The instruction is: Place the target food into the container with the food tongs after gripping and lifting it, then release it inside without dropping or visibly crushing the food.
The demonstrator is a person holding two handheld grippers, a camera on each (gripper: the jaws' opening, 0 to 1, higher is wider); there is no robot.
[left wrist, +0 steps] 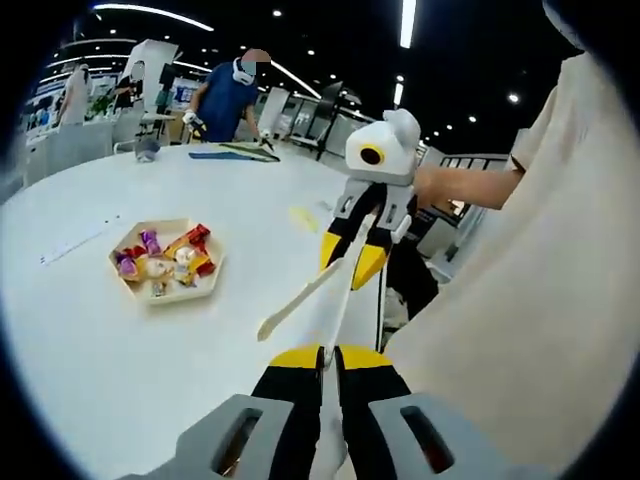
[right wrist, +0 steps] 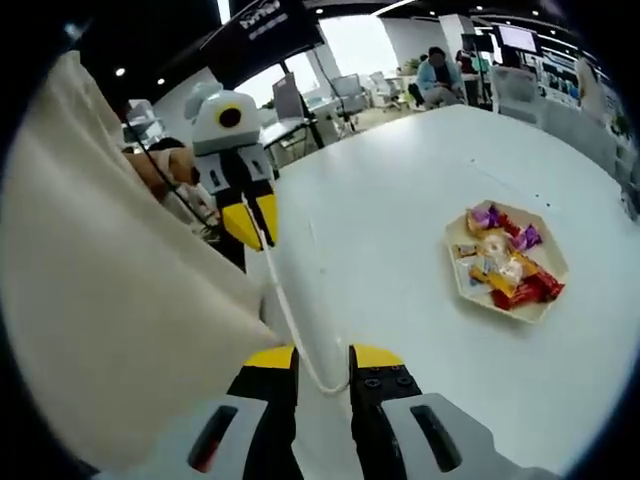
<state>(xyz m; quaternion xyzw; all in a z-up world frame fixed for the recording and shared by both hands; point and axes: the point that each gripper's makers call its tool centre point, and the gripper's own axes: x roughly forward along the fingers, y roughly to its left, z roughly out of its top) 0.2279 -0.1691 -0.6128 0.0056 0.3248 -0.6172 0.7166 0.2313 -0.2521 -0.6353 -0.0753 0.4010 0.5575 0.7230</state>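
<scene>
White food tongs (left wrist: 300,298) stretch between my two grippers above the white table (left wrist: 90,370). My left gripper (left wrist: 330,355) is shut on one thin arm of them; the other arm's tip hangs free to the left. My right gripper (left wrist: 350,262), white with yellow jaws, holds the far end. In the right gripper view the tongs (right wrist: 285,310) curve from my left gripper (right wrist: 255,232) into my right gripper (right wrist: 322,365), whose jaws stand slightly apart around the bend. A beige hexagonal tray (left wrist: 178,296) of wrapped sweets (left wrist: 165,260) lies off to the side, apart from both grippers; that tray (right wrist: 460,288) holds sweets (right wrist: 500,265).
A person in cream clothing (left wrist: 520,300) stands close at the table edge, a hand (left wrist: 440,185) on the right gripper. A blue sheet (left wrist: 225,153) and papers lie at the far side. Other people (left wrist: 225,95) stand beyond the table.
</scene>
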